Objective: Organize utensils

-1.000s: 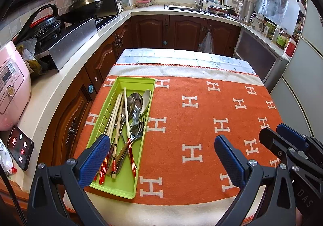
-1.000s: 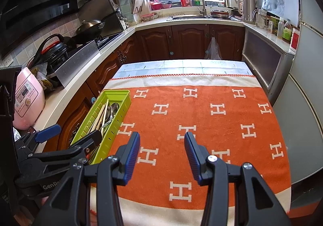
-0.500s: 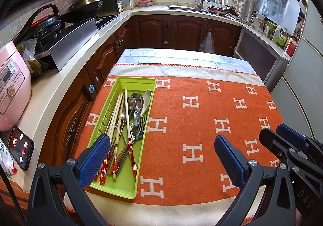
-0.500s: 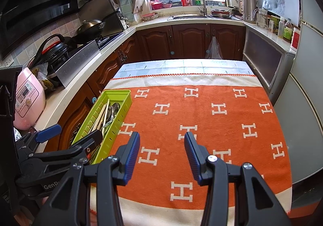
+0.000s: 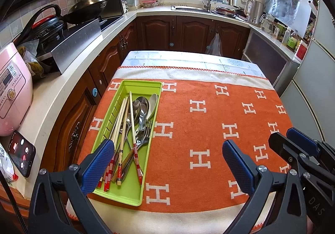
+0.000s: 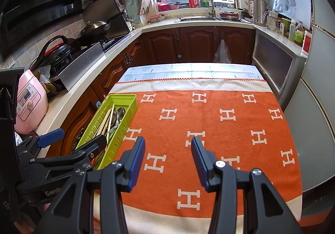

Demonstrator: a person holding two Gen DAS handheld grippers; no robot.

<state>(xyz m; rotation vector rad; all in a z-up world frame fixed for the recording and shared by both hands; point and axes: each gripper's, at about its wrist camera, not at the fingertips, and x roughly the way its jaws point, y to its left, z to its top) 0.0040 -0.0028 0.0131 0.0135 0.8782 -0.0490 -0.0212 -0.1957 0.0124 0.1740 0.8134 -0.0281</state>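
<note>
A lime green utensil tray [image 5: 134,85] [image 6: 125,99] lies along the left edge of the orange cloth [image 5: 209,129] [image 6: 209,125]. Inside it are several chopsticks [image 5: 131,112] with red patterned ends, metal spoons [image 5: 142,104], a white spoon [image 5: 153,102] and forks [image 5: 146,131]. My left gripper [image 5: 167,156] hovers above the near end of the tray and the cloth, open wide with nothing between its blue pads. My right gripper [image 6: 168,150] hangs over the middle of the cloth, open and empty. Each gripper shows at the edge of the other's view.
A counter runs along the left with a pink rice cooker [image 5: 12,91], a phone [image 5: 21,153], a kettle and a wok [image 5: 88,7] on the stove. A sink [image 5: 188,7] sits under the far window. A grey fridge [image 6: 314,119] stands right of the table.
</note>
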